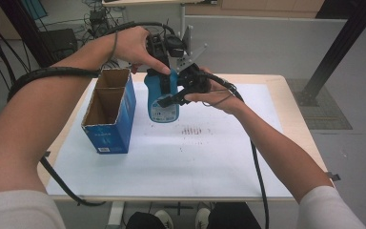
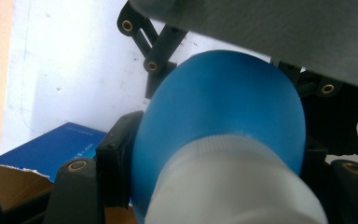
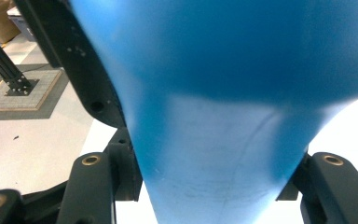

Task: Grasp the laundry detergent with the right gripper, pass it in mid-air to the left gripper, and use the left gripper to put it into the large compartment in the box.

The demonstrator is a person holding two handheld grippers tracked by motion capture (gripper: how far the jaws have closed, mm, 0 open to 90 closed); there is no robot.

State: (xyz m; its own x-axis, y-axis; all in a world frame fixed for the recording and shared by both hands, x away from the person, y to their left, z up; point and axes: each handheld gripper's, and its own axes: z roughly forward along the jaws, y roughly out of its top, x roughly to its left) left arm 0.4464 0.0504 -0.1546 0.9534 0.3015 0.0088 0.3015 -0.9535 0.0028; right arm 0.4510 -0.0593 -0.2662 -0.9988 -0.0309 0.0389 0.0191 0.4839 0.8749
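A blue bottle (image 1: 162, 98) is held in the air above the far middle of the table, just right of an open blue carton (image 1: 110, 110), and it is gripped by both tools at once: the left gripper (image 1: 164, 71) is clamped on its upper part near the white cap (image 2: 228, 186), and the right gripper (image 1: 177, 98) is closed across its body from the side, as is seen in the right gripper view, where the blue wall (image 3: 223, 116) is pressed between the two black jaws. The step in hand is judged to be a handover or a joint carry towards the carton. For it to be done well, one grip should be kept firm until the other is let go, the bottle should be kept upright, and its base should be lined up over one of the carton's two open compartments before it is lowered; the cardboard divider should be avoided so that the carton is not tipped. The table is covered by a white sheet (image 1: 219, 157) marked with a few dark smudges near its middle, with a pale wooden edge (image 1: 295, 119) left bare at the right. Beyond it, grey floor, loose cables and a black frame post (image 1: 333, 52) are seen.
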